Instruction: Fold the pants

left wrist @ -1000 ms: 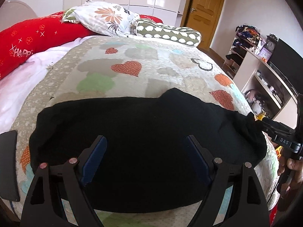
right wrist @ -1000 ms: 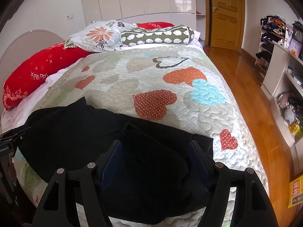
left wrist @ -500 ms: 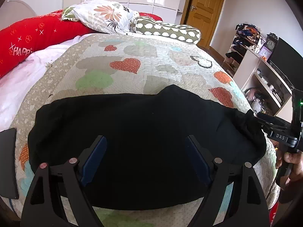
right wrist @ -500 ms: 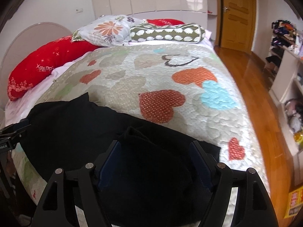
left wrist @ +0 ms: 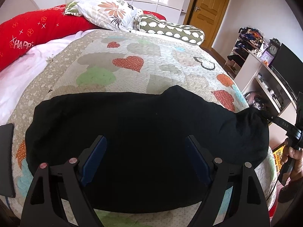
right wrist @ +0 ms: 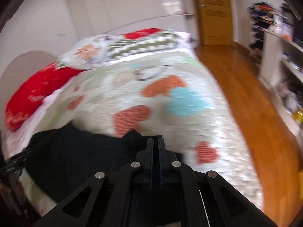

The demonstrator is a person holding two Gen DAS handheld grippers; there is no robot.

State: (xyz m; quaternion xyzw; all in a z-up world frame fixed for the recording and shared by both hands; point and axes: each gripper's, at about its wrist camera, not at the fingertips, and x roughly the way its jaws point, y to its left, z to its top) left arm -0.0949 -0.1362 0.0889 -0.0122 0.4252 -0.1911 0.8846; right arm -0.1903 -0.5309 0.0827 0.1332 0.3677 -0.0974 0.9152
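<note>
Right gripper (right wrist: 155,141) has just closed, pinching the pants (left wrist: 144,132) (previously agape).

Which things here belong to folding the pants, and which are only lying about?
For the job: black pants; right gripper, jaws just closed on the pants' end; left gripper, open above them.

Lying about: red pillow; floral pillow; green bolster; clock.
</note>
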